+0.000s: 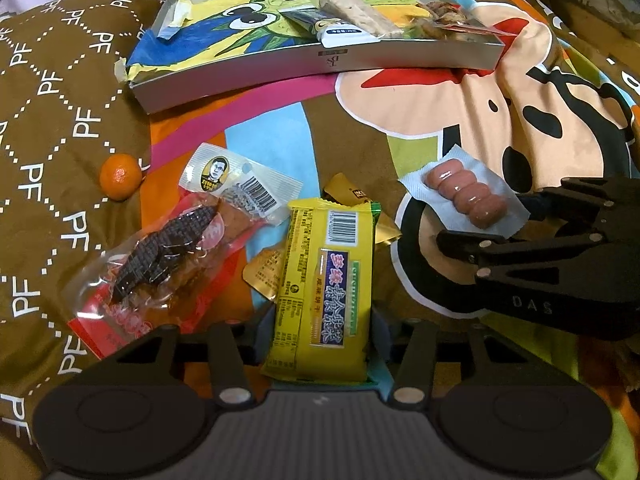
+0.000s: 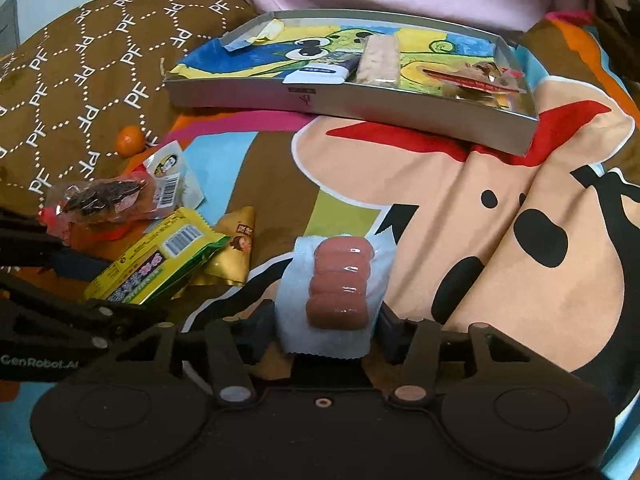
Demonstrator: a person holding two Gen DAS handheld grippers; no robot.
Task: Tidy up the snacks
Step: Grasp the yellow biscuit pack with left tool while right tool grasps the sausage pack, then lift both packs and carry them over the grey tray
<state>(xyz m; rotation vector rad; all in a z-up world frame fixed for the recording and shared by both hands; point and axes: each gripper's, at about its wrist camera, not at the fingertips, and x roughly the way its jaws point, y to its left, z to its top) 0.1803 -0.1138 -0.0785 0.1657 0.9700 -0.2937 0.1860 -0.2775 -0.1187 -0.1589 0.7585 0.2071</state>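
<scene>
A tray (image 1: 280,68) lies at the bed's (image 1: 360,128) far edge, holding a cereal bar (image 1: 360,16). Nearer, a tangerine (image 1: 120,176) lies left of the biscuit pack (image 1: 324,280); the sausage pack (image 1: 464,200) lies right.

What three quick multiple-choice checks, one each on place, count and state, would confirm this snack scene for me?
1. Where is the small orange mandarin?
A. in the tray
B. on the brown patterned cushion's edge
C. between gripper fingers

2. How many pink sausages sit in the pale blue packet?
A. two
B. four
C. seven

3. What lies between the left gripper fingers?
A. yellow biscuit packet
B. nothing
C. mandarin

Answers: 1 B, it rests left of the packets, outside the shallow grey cardboard tray. 2 B, four rounded links show. 3 A, the packet fills the gap.
</scene>
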